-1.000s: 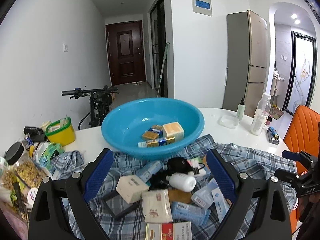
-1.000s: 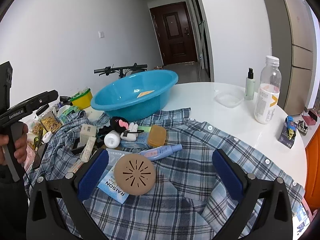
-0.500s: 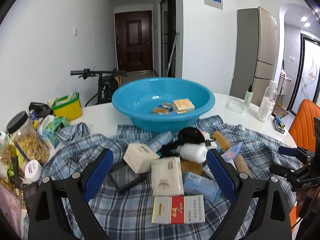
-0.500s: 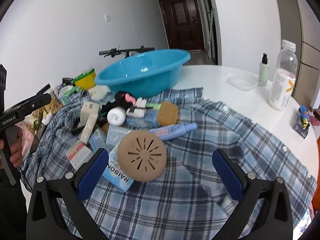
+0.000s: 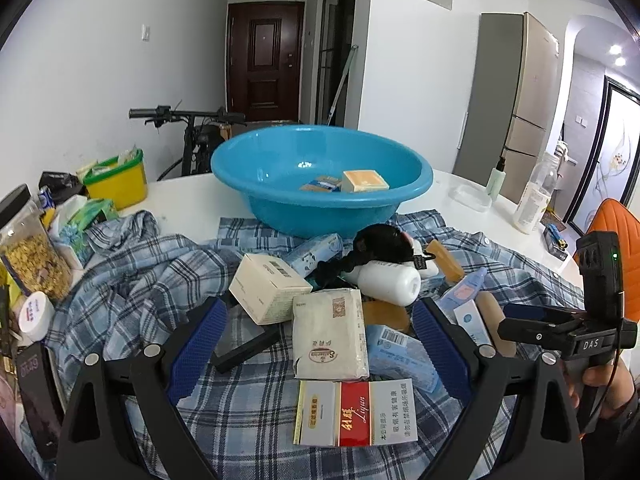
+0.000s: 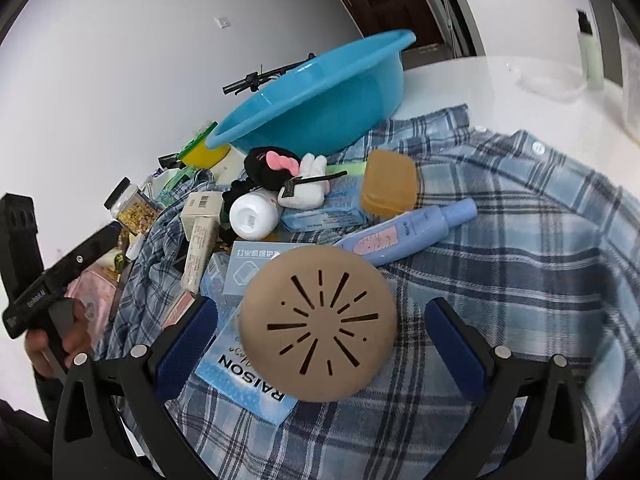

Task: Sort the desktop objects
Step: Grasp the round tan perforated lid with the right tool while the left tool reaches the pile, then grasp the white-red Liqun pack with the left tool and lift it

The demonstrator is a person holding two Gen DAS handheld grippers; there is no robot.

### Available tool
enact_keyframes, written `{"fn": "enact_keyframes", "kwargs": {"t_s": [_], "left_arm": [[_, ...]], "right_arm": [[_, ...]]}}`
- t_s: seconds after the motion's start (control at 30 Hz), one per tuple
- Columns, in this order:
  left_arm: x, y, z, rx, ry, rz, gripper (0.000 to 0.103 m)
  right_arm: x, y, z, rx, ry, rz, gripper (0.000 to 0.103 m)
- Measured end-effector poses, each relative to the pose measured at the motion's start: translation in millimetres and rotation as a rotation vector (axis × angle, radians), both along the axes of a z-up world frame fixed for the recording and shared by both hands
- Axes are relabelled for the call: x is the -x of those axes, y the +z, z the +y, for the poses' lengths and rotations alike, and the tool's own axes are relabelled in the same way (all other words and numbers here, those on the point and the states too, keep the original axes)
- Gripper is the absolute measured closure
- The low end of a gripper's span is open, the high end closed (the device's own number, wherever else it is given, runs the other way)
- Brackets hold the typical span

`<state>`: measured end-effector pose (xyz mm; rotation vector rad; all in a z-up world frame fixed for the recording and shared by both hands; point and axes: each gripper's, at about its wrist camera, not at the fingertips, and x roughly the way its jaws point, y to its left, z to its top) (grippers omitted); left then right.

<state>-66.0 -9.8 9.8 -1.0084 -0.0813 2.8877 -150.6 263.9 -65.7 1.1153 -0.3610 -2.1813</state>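
Hovering low in the left wrist view, the left claw (image 5: pixel 318 338) is standing with its jaws wide apart around a white tissue pack (image 5: pixel 329 334) at the frame's centre, on the plaid shirt (image 5: pixel 132 280) spread over the tabletop (image 5: pixel 188 194). That pack looks soft and light, so squeezing its long sides should be holding it best. Behind it, in the upper middle, the blue basin (image 5: pixel 320 184) is already carrying a few small boxes. Compared with a second ago, the basin is sitting farther off and a red-and-white carton (image 5: pixel 355 412) is now showing at the bottom.

Over in the right wrist view, the right claw (image 6: pixel 320 344) is also gaping, empty, straddling a tan slotted disc (image 6: pixel 318 328) at lower centre. It seems stiff, light and smooth; gripping across its rim looks safest. The disc is looming much larger than a second ago.
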Motion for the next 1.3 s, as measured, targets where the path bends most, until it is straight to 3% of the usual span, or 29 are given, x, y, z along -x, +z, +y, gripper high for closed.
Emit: {"fn": "enact_keyframes", "kwargs": {"t_s": [0.13, 0.2, 0.43, 0.7, 1.0, 1.3], "left_arm": [[8.3, -8.3, 0.7, 0.003, -0.006, -0.018, 0.007], [11.4, -11.5, 1.3, -0.001, -0.01, -0.026, 0.007], [16.7, -18.3, 3.9, 0.0, -0.025, -0.037, 0.007], [16.7, -19.4, 3.9, 0.006, -0.024, -0.034, 0.007], [6.3, -18.3, 5.0, 0.027, -0.023, -0.02, 0.007], [-7.7, -28.0, 13.2, 0.078, -0.058, -0.033, 0.007]], "right_arm": [[7.3, -5.8, -3.4, 0.035, 0.031, -0.027, 0.011], [10.7, -10.3, -5.5, 0.052, 0.041, -0.047, 0.011], [8.6, -9.9, -1.6, 0.094, 0.051, -0.032, 0.024], [-8.3, 2.3, 4.0, 0.039, 0.024, 0.034, 0.025], [-20.1, 20.7, 14.8, 0.044, -0.003, 0.089, 0.025], [-24.1, 22.0, 20.0, 0.053, -0.011, 0.091, 0.025]]}}
